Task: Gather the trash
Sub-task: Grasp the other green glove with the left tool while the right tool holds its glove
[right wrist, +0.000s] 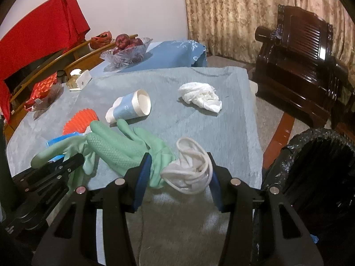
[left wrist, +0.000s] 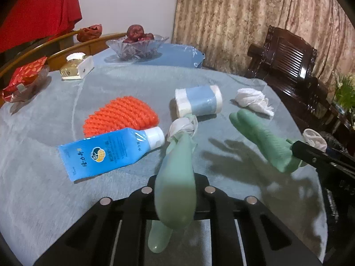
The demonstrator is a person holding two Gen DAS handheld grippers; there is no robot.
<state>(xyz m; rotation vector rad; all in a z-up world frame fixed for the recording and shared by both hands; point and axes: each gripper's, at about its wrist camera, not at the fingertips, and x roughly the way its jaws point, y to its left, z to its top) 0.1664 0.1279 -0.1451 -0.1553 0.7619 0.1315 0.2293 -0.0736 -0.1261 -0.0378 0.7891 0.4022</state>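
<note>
Two green rubber gloves seen: one (left wrist: 175,177) pinched in closed left tool (left wrist: 175,190), one (right wrist: 124,150) clamped at white cuff by right tool (right wrist: 177,177), both held over desk (right wrist: 199,122). One paper cup (right wrist: 131,106) lying beside crumpled tissue (right wrist: 199,97). Glass bowl (right wrist: 126,54) filled with red fruit. Black-lined bin (right wrist: 315,161) beside desk; contents unseen.

Patterned curtain (left wrist: 244,22), dark wooden armchair (right wrist: 295,66)

You are in a home's living or dining room. A patterned curtain (left wrist: 255,22) hangs behind a carved dark wooden armchair (right wrist: 295,62). A glass fruit bowl (left wrist: 136,46) sits at the cloth-covered table's (left wrist: 44,199) far edge.
</note>
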